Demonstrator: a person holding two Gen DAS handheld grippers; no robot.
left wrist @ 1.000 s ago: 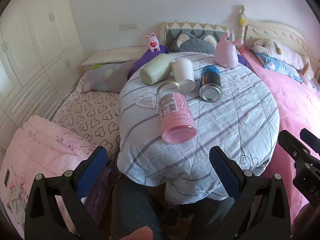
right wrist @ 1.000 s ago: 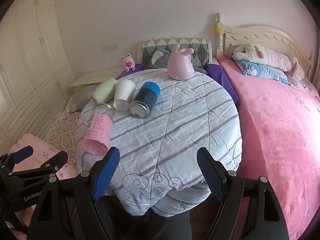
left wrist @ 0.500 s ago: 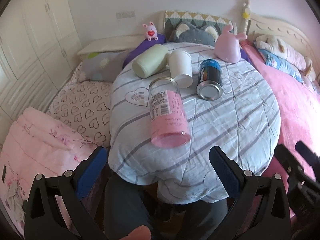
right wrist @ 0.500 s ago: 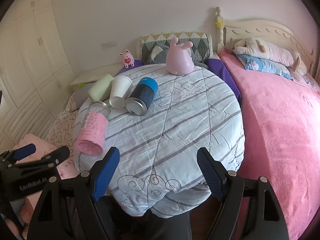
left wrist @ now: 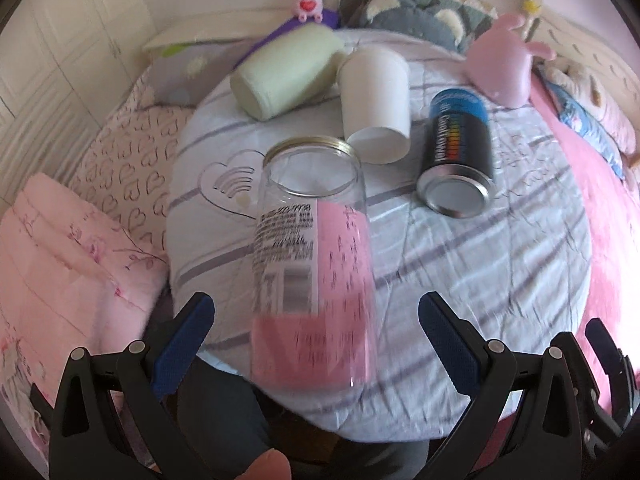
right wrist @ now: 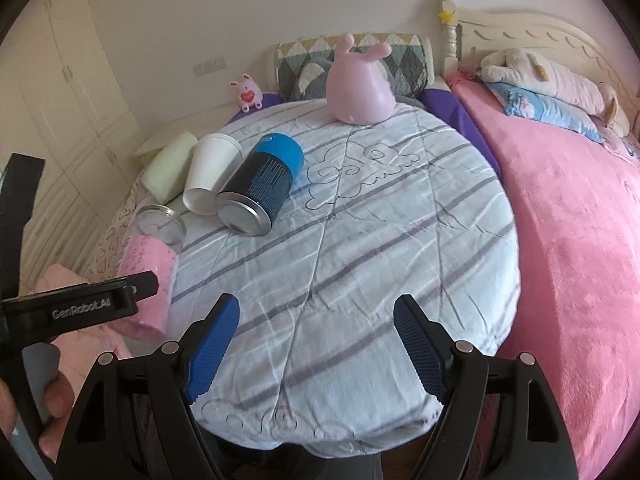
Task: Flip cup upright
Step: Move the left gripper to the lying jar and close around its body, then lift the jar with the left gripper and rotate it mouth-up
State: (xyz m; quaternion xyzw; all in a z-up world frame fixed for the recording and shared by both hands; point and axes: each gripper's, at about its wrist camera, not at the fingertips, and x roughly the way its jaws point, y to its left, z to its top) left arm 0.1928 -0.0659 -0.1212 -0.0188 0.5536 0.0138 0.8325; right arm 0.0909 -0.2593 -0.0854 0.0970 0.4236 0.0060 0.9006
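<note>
A clear glass cup (left wrist: 312, 256) with a pink label lies on its side on the round table, mouth pointing away; it also shows in the right wrist view (right wrist: 150, 268). My left gripper (left wrist: 316, 344) is open, its blue pads on either side of the cup's base end, not touching. A white paper cup (left wrist: 376, 100), a black and blue can (left wrist: 458, 152) and a pale green cup (left wrist: 286, 70) also lie on their sides behind it. My right gripper (right wrist: 316, 350) is open and empty over the table's near edge.
The table (right wrist: 380, 240) has a striped pale blue cloth. A pink rabbit toy (right wrist: 358, 84) stands at its far edge. A pink bed (right wrist: 580, 220) lies to the right, pink bedding (left wrist: 60, 264) to the left.
My left gripper has moved forward and down toward the glass cup, which now sits between its fingers. The right gripper has moved slightly closer to the table.
</note>
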